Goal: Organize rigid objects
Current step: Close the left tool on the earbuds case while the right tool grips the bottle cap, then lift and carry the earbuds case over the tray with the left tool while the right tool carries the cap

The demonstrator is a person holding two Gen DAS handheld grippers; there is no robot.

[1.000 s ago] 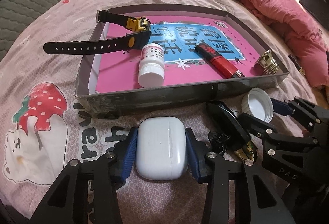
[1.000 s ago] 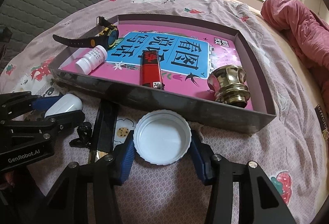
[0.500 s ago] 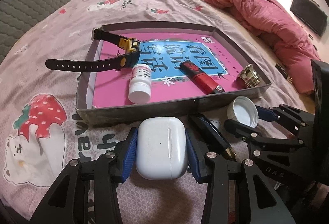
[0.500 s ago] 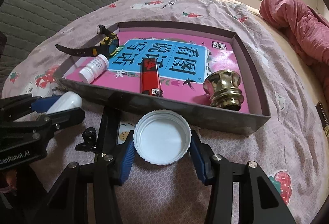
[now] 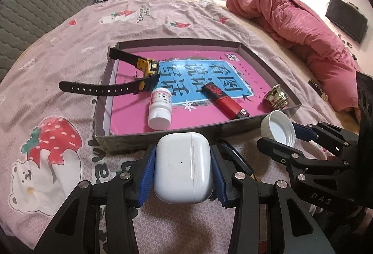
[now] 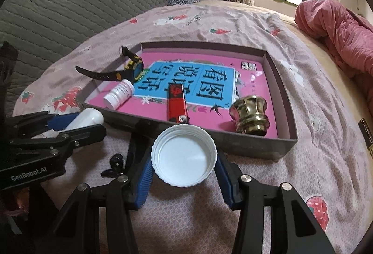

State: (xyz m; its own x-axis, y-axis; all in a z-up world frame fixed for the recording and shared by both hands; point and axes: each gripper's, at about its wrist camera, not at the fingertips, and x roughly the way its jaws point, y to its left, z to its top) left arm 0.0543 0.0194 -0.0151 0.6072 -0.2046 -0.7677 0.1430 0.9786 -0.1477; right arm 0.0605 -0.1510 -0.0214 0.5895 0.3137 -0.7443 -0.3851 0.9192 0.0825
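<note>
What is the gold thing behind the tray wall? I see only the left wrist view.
Observer: The right wrist view shows a brass knob standing inside the tray, near its front right corner.
Operator: Is the cap gripped on both sides?
Observer: Yes. The right hand-held gripper is shut on the cap, with one blue pad on each side and the open side up.
Operator: What lies beside my case?
Observer: A small black clip lies on the sheet, next to a long black bar.
</note>
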